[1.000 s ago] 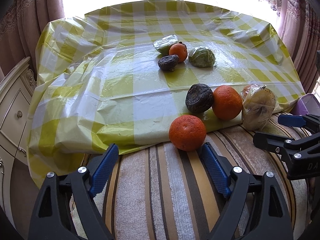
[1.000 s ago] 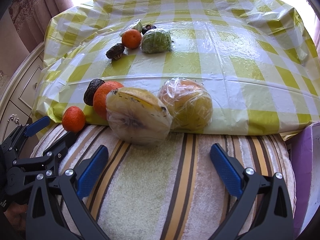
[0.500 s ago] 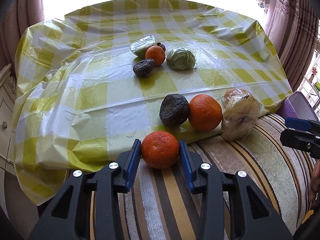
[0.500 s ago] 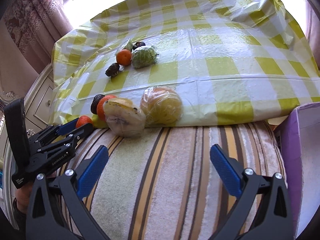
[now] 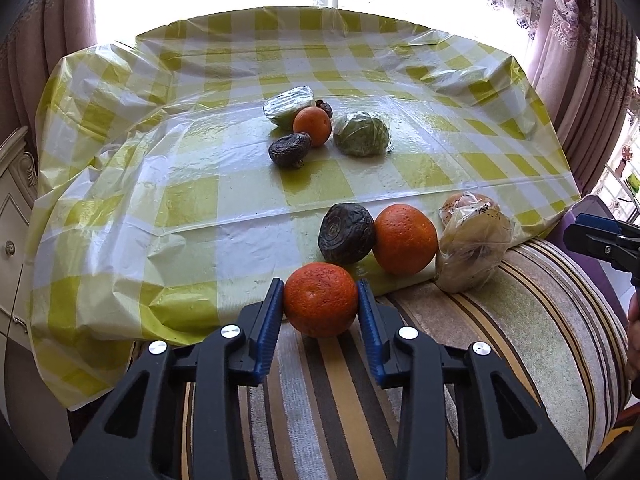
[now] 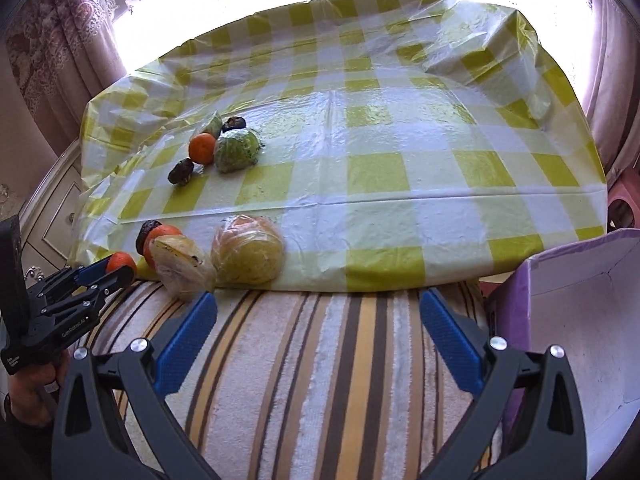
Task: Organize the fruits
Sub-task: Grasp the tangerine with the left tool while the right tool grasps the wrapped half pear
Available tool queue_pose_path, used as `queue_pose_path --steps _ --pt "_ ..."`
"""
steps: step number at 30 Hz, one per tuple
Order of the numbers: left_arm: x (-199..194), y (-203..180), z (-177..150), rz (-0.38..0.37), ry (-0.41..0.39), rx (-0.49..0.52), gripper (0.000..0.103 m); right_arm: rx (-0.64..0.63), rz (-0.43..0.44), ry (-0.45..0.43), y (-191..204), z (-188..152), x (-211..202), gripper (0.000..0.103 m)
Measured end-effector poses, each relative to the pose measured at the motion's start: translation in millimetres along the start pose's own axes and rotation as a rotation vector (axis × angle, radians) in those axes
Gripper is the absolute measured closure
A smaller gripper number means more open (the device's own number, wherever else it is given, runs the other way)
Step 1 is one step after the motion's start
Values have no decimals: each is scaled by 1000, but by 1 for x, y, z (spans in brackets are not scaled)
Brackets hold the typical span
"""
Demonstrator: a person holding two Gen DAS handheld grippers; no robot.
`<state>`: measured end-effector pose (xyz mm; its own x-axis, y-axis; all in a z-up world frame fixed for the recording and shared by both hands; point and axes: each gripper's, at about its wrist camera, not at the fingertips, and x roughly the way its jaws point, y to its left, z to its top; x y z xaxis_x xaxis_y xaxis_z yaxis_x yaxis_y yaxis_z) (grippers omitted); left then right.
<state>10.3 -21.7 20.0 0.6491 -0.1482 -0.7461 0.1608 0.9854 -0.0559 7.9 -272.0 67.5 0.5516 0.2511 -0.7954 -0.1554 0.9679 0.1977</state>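
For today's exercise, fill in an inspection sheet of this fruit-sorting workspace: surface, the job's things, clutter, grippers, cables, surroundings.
Surface: yellow checked plastic cloth, wrinkled; striped towel along the near edge.
Job's things: near orange at the cloth's edge; dark fruit and second orange touching; two wrapped fruits beside them; far cluster with a wrapped green fruit.
Clutter: nothing seen.
Grippers: left gripper shut on the near orange; right gripper open over the towel, holding nothing.
Cables: nothing seen.
Surroundings: purple box at right, curtains, bright window, cabinet at left.
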Motion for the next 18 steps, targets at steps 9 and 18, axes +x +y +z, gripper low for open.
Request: queue_pose_path --steps 9,18 --pt "-19 25 -2 24 -57 -106 68 -69 -53 21 93 -6 26 3" --pt "-22 34 -4 14 -70 -136 68 10 -140 51 102 3 49 17"
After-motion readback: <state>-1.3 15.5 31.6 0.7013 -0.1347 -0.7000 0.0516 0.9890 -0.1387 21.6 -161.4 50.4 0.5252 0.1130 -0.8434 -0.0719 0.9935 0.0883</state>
